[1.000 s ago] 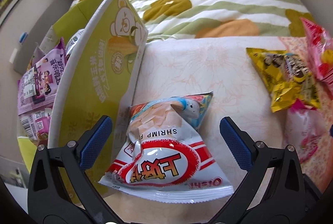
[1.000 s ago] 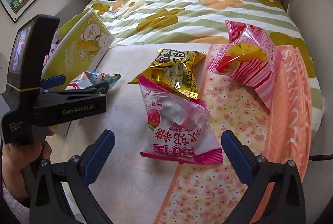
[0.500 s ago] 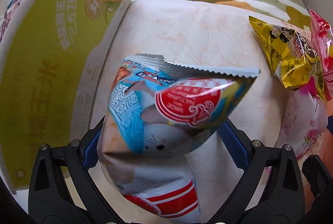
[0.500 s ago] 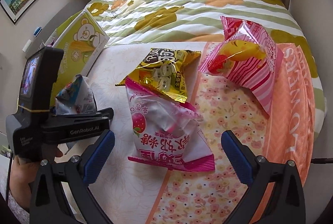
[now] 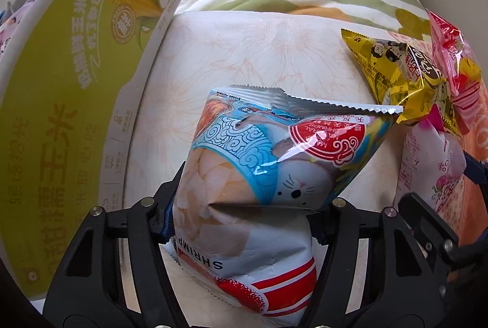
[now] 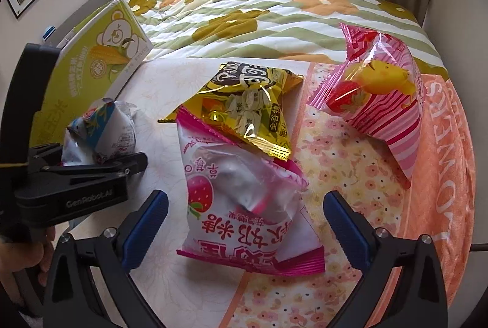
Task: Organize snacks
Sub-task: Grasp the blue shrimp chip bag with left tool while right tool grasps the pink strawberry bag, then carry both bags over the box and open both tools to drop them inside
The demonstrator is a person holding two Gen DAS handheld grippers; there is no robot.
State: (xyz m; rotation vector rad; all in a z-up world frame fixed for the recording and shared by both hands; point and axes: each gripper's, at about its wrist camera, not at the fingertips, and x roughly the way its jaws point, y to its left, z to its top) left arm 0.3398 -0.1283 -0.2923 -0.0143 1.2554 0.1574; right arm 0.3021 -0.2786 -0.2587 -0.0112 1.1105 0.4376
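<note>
My left gripper is shut on a white, blue and red shrimp chips bag, crumpled between its jaws and held above the bed; it also shows in the right wrist view. My right gripper is open, its jaws on either side of a white and pink strawberry snack bag. A yellow snack bag lies partly on the strawberry bag. A pink striped bag lies to the right.
A green corn box stands open at the left, its flap up; it also shows in the right wrist view. A floral towel and a striped quilt cover the bed.
My left gripper closed on the shrimp chips bag and lifted it off the bed. My right gripper moved closer over the strawberry bag and stayed open.
</note>
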